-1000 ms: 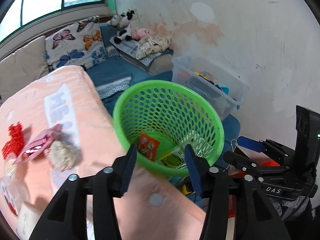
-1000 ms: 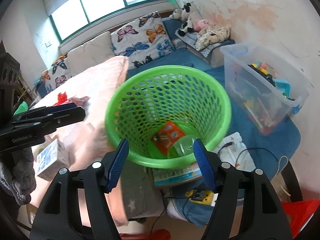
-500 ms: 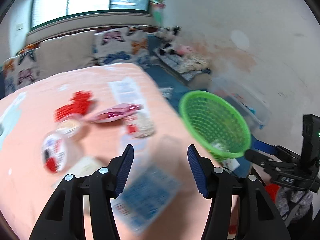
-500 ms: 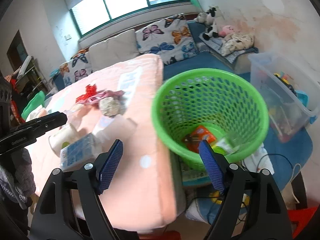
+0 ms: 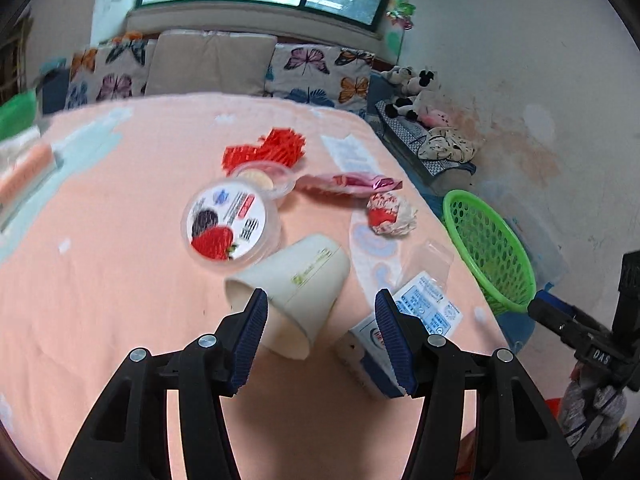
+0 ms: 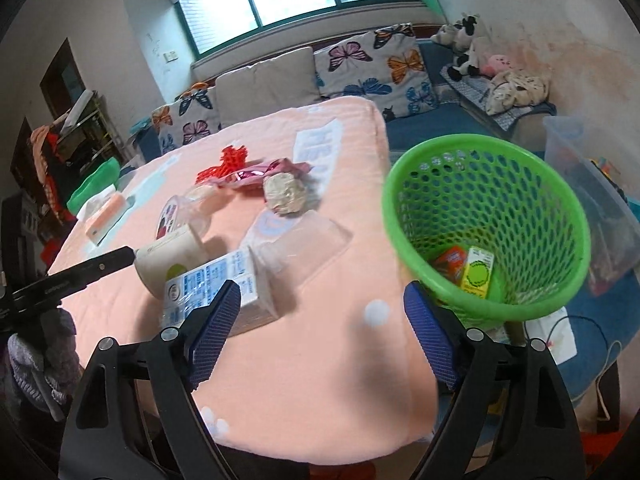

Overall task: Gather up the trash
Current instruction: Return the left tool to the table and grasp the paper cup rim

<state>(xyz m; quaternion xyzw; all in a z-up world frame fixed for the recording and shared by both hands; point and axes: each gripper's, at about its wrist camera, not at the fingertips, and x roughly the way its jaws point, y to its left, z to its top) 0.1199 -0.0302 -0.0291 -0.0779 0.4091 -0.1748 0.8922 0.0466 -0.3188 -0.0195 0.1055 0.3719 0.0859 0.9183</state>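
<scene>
A green mesh basket point(image 6: 486, 224) stands off the table's right edge, holding an orange packet point(image 6: 450, 260) and a yellow-green carton point(image 6: 476, 274); it also shows in the left wrist view point(image 5: 490, 246). Trash lies on the pink table: a paper cup point(image 5: 298, 286) on its side, a blue-white carton point(image 5: 404, 326), a round lidded tub point(image 5: 230, 224), a crumpled wrapper ball point(image 5: 390, 214), a pink wrapper point(image 5: 352, 182) and a red net point(image 5: 266, 150). My left gripper point(image 5: 318, 336) is open and empty, just above the cup. My right gripper point(image 6: 320, 332) is open and empty over the table's near edge.
A clear plastic sheet point(image 6: 304, 240) lies by the carton. A clear storage box point(image 6: 592, 184) stands behind the basket. Butterfly cushions point(image 6: 360, 68) and soft toys point(image 6: 468, 52) line the far bench. A tissue pack point(image 6: 106, 216) lies at the table's left.
Both grippers have swung left, away from the basket, toward the table. The left one now hangs over the cup and carton. Both stayed open and empty.
</scene>
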